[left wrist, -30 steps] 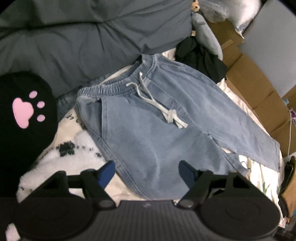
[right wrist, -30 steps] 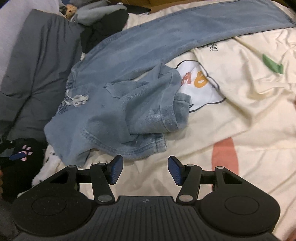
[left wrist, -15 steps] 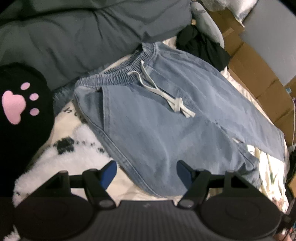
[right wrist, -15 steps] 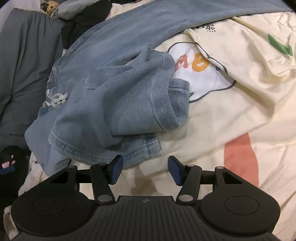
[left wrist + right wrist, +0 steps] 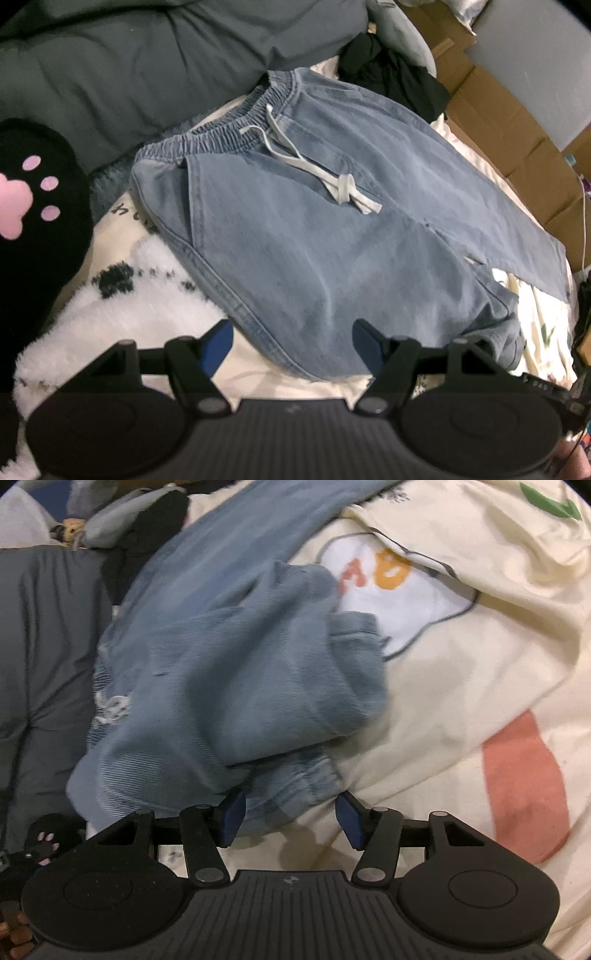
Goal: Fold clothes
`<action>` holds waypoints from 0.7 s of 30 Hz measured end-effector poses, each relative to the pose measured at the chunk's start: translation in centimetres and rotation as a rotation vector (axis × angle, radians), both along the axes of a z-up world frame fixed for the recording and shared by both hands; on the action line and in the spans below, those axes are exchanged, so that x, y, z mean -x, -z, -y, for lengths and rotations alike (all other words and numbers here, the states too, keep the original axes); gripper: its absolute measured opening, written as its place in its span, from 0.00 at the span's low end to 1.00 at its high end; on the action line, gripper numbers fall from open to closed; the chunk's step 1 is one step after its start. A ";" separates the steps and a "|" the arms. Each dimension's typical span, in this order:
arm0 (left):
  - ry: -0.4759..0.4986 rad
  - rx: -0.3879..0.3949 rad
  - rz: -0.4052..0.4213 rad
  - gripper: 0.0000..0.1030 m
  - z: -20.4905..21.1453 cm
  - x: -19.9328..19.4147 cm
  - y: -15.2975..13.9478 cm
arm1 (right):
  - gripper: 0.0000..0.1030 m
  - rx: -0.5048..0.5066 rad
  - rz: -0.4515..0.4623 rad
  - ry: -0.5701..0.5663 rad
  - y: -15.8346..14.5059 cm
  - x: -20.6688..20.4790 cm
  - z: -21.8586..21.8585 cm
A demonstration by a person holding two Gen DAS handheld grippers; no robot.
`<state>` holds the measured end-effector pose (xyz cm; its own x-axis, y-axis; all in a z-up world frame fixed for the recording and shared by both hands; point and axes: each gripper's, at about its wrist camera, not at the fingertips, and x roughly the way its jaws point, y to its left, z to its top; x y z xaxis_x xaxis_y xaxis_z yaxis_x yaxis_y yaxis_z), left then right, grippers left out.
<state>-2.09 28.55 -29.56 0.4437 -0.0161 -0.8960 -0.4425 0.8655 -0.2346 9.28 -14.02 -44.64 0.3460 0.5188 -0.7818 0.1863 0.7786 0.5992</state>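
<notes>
Light blue jeans [image 5: 332, 229] lie spread on the bed, elastic waistband at the upper left and a white drawstring [image 5: 332, 177] across the front. My left gripper [image 5: 291, 343] is open just above the jeans' near side seam, which runs between its blue fingertips [image 5: 218, 341]. In the right wrist view one trouser leg [image 5: 240, 672] is bunched and folded back over itself. Its hem [image 5: 295, 794] reaches into the gap of my right gripper [image 5: 291, 812], which is open; whether the pads touch the cloth is unclear in the blur.
A grey duvet [image 5: 147, 62] lies behind the waistband. A black cushion with a pink paw print [image 5: 33, 206] and a white fluffy blanket [image 5: 122, 306] sit at the left. Cardboard boxes [image 5: 517, 133] and a black garment [image 5: 399, 85] are at the right. A cream printed sheet [image 5: 480, 635] covers the bed.
Both grippers have sunk toward the jeans. The right one has rolled and closed in on the bunched leg, whose hem now lies between its fingers. Neither jaw width has changed.
</notes>
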 end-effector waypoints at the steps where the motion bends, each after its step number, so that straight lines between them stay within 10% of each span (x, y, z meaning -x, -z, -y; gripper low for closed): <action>1: -0.001 0.001 -0.002 0.71 0.1 0.0 0.1 | 0.56 -0.011 0.006 0.004 -0.2 0.1 0.0; 21: 0.023 -0.008 -0.039 0.72 0.5 0.3 0.7 | 0.57 -0.128 -0.073 0.010 2.3 0.7 -1.9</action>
